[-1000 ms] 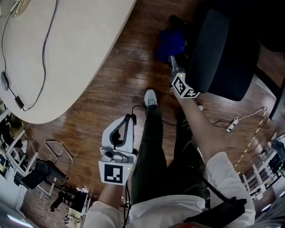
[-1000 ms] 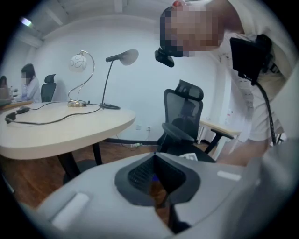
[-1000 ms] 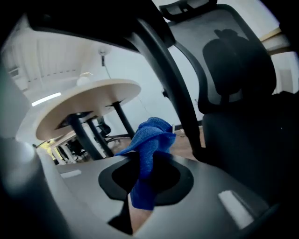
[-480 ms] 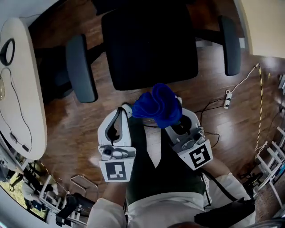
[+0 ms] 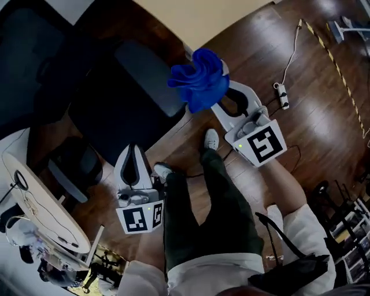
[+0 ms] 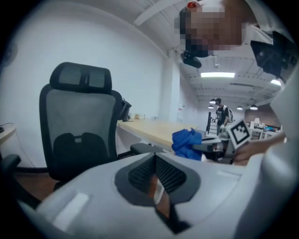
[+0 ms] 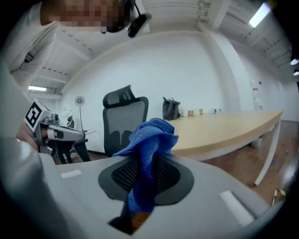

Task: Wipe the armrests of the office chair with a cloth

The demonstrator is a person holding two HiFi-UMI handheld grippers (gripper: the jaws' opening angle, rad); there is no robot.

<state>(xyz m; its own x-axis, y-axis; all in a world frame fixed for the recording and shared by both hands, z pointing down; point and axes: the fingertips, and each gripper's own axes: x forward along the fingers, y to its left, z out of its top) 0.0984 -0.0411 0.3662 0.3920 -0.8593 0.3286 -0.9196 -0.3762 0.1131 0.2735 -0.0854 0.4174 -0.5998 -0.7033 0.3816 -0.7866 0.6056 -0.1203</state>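
In the head view my right gripper point(image 5: 215, 97) is shut on a bunched blue cloth point(image 5: 199, 78), held just right of the chair's grey armrest point(image 5: 151, 78). The cloth hides the fingertips. The right gripper view shows the cloth point(image 7: 150, 140) draped up out of the shut jaws. My left gripper point(image 5: 134, 151) hangs lower, over the dark seat point(image 5: 113, 130), shut with nothing in it; its pads meet in the left gripper view point(image 6: 156, 179). A second armrest point(image 5: 69, 173) lies at the left. The mesh chair back point(image 6: 79, 126) and one armrest point(image 6: 145, 148) stand ahead of the left gripper.
A beige table point(image 5: 202, 17) runs along the top and a white desk point(image 5: 40, 208) sits at the lower left. A power strip point(image 5: 281, 95) and cables lie on the wooden floor at the right. The person's legs and shoes point(image 5: 211, 139) stand between the grippers.
The view has swung, so the chair now sits at the left. The right gripper has moved up and right with the cloth, next to the armrest. The left gripper has dropped lower left.
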